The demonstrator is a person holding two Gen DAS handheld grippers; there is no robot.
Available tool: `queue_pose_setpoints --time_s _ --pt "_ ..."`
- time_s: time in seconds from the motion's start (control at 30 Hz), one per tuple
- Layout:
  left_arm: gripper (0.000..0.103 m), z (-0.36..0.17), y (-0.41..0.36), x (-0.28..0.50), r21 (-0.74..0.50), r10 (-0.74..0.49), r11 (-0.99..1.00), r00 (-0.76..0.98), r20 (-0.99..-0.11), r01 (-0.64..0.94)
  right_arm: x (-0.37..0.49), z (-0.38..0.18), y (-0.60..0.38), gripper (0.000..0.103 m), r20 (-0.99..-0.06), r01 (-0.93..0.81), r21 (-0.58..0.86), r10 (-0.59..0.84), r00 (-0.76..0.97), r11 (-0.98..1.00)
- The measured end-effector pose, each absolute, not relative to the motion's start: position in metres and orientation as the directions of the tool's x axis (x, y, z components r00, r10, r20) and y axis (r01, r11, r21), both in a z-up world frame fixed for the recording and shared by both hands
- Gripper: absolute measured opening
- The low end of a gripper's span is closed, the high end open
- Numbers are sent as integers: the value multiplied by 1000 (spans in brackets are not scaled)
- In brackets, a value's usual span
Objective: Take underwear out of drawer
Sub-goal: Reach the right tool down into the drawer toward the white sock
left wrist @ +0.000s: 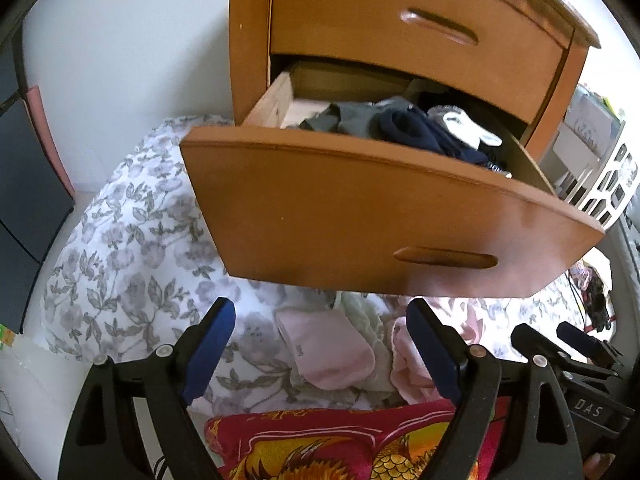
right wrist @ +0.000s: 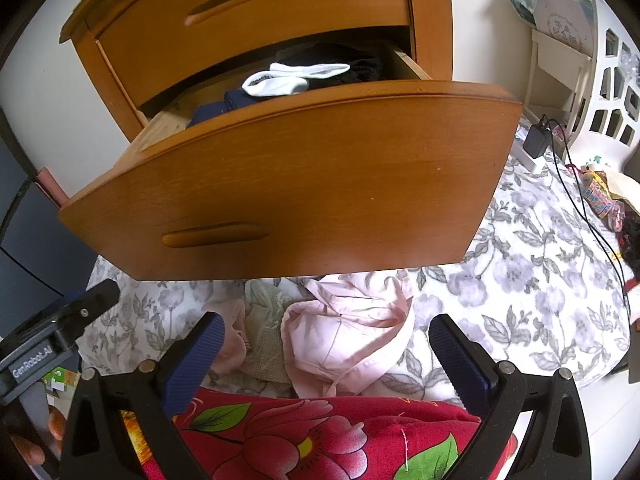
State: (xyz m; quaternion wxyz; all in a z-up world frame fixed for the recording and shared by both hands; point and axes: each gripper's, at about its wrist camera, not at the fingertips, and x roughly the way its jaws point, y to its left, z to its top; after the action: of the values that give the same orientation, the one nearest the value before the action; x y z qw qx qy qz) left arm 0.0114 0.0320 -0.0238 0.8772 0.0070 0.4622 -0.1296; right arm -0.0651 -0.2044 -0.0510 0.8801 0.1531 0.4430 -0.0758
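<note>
The lower wooden drawer (left wrist: 360, 208) (right wrist: 300, 184) is pulled out over the bed. Inside it lie a grey garment (left wrist: 344, 118), navy clothes (left wrist: 420, 132) (right wrist: 216, 110), a white sock (left wrist: 464, 124) (right wrist: 292, 78) and black items (right wrist: 332, 60). Under the drawer front, a folded pink underwear piece (left wrist: 328, 354), a cream lace piece (right wrist: 264, 336) and a crumpled pink garment (right wrist: 348, 336) rest on the bedcover. My left gripper (left wrist: 320, 312) is open above the folded pink piece and grips nothing. My right gripper (right wrist: 326, 322) is open above the crumpled pink garment and is also empty.
The upper drawer (left wrist: 420, 24) is shut. A red floral blanket (right wrist: 320, 432) lies nearest the grippers on the grey-flowered bedcover (right wrist: 520, 280). A white laundry basket (right wrist: 612, 92) and a black charger (right wrist: 536, 140) with a cable stand to the right. Dark panels (left wrist: 24, 200) line the left.
</note>
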Motion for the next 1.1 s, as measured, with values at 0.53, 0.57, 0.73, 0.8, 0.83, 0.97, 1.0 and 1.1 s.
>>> queue_pose_setpoints --time_s 0.53,0.57,0.73,0.8,0.83,0.97,1.0,1.1 --pt "88 -20 25 -2 29 -109 977 611 -784 211 -63 -49 -198 103 -814 283 148 -46 579 948" --pt "88 -21 25 -3 32 -108 976 611 -784 214 -63 -49 -199 103 -815 284 149 -46 578 947" --pt "88 -23 23 -3 42 -97 977 609 -787 209 -63 -49 -198 103 -816 291 145 -52 576 946" --pt "88 -24 22 -3 49 -95 975 609 -788 216 -63 -48 -197 103 -817 288 137 -56 574 948" --pt "88 -25 21 -4 51 -96 974 609 -788 220 -63 -48 -197 103 -816 287 136 -57 575 948" --pt "88 -24 23 -4 44 -104 974 613 -783 222 -64 -45 -196 103 -815 285 133 -59 577 949" --pt "88 -24 23 -4 40 -108 974 611 -784 223 -64 -44 -196 103 -813 285 133 -60 579 949" --pt "88 -25 24 -3 30 -115 974 605 -788 224 -67 -36 -195 103 -804 279 128 -65 591 952"
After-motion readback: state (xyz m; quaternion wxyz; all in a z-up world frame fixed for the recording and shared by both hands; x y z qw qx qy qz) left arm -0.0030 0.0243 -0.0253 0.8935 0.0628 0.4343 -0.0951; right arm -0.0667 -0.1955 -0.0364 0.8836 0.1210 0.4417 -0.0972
